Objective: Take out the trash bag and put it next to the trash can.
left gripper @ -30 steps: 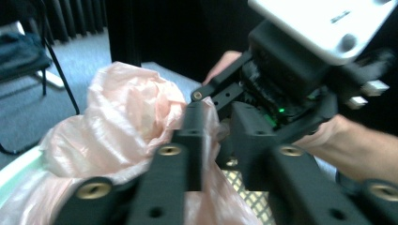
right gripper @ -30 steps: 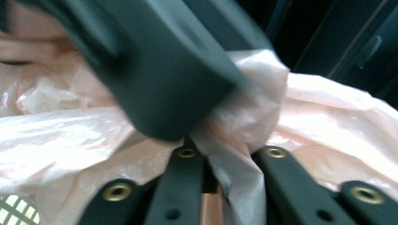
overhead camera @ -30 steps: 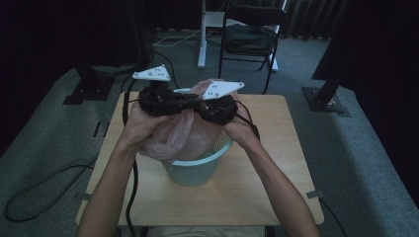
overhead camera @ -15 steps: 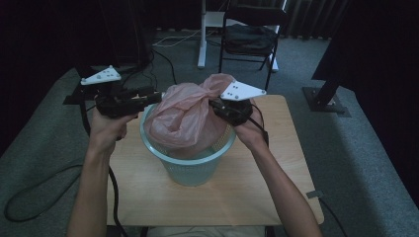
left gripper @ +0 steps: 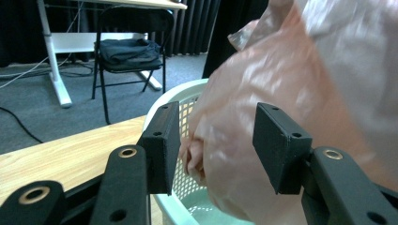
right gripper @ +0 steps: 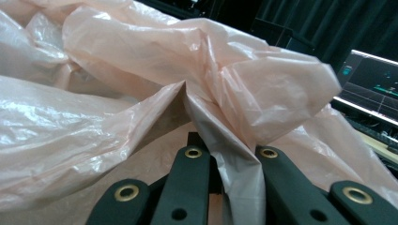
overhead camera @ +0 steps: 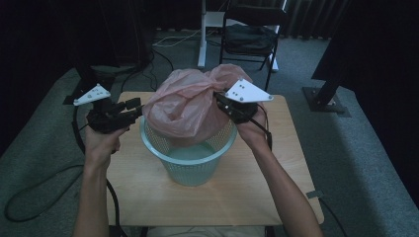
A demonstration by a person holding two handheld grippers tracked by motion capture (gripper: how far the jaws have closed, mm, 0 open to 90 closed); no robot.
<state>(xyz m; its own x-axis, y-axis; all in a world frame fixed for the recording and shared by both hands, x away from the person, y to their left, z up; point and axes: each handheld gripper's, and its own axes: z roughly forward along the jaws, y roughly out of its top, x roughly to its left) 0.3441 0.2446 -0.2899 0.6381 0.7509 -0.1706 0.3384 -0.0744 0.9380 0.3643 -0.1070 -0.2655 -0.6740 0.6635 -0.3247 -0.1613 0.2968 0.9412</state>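
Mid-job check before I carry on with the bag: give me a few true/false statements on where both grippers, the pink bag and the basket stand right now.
1. The right gripper is shut on the pink plastic bag. True; film is pinched between its fingers in the right gripper view.
2. The left gripper is also clamped on the bag. False; it is open, with the bag just ahead of its fingers.
3. The bag sits fully down inside the basket. False; most of it bulges above the rim.
4. The basket stands upright on the wooden table. True.
5. The basket is dark red. False; it is pale green mesh.
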